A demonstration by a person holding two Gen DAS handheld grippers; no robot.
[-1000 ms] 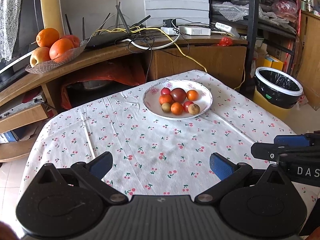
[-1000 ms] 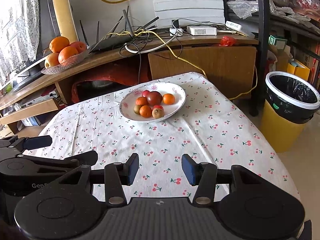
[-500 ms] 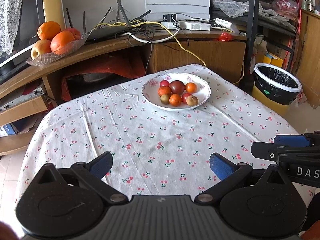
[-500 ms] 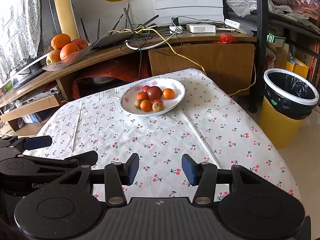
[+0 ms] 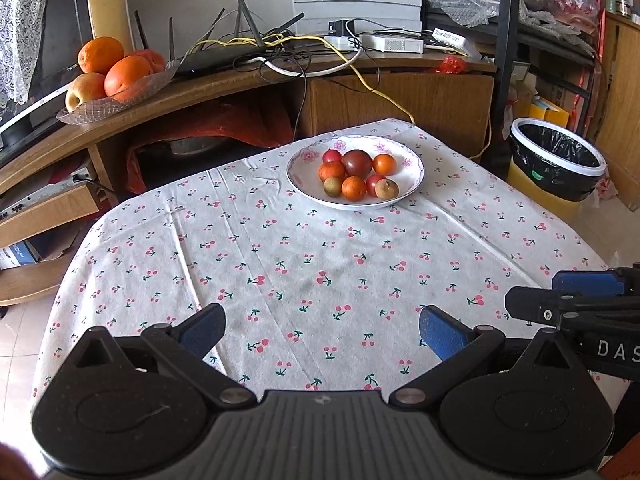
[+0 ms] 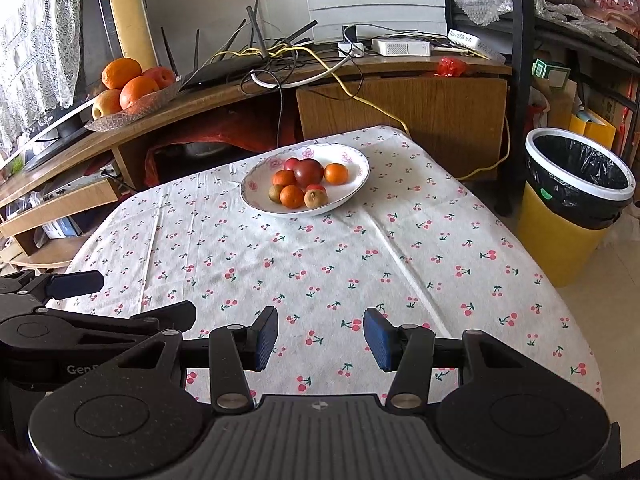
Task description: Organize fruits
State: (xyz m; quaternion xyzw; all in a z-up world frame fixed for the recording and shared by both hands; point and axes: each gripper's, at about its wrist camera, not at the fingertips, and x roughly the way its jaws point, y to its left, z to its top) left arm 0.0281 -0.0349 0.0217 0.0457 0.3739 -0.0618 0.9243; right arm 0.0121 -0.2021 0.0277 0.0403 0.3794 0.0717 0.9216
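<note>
A white floral plate [image 5: 412, 176] sits at the far side of the table with several small fruits: oranges [image 5: 353, 187], a dark plum [image 5: 356, 163], red ones and brown ones. It also shows in the right wrist view [image 6: 356, 184]. My left gripper [image 5: 320, 330] is open and empty over the near table edge. My right gripper [image 6: 320, 338] is open and empty, to the right of the left one. Both are well short of the plate.
The table has a cherry-print cloth [image 5: 320, 264]. A glass dish of large oranges and apples [image 5: 116, 76] stands on the wooden desk behind, beside routers and cables [image 5: 280, 52]. A yellow bin with a black liner [image 5: 556, 164] stands right of the table.
Both grippers have pulled back from the plate and risen a little; the plate looks smaller and farther. Jaws are unchanged.
</note>
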